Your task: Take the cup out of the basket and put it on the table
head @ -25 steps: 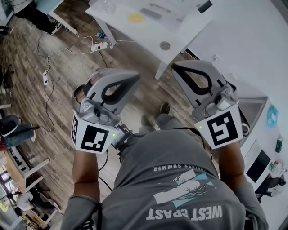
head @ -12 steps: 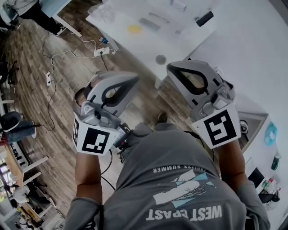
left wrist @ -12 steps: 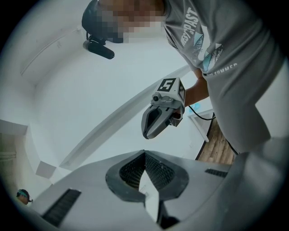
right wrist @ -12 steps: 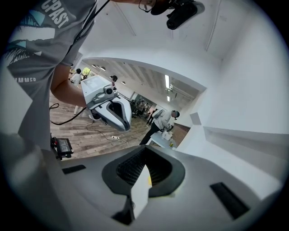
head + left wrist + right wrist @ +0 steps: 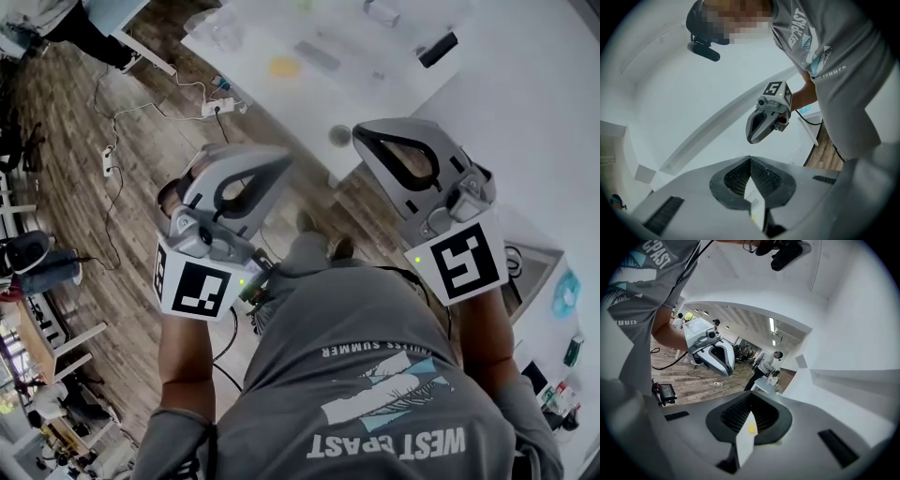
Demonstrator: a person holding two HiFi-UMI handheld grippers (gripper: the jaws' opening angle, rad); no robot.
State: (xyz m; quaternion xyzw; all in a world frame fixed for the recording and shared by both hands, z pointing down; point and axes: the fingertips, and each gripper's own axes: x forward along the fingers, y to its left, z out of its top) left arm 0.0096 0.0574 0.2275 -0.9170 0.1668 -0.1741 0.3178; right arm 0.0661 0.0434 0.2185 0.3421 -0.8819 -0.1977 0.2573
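No cup or basket can be made out in any view. In the head view my left gripper and right gripper are held side by side in front of my body, over the wooden floor. Both are shut, with nothing between their jaws. The left gripper view looks along its own closed jaws at a white wall and shows the right gripper hanging beside it. From the right gripper view, over its own closed jaws, the left gripper shows above the floor.
A white table with a yellow spot and a black item stands ahead. A power strip and cables lie on the floor. A white wall runs along the right. People stand far off.
Both grippers stay shut and side by side. Table and floor have slid down and toward me in the head view as I moved toward the table.
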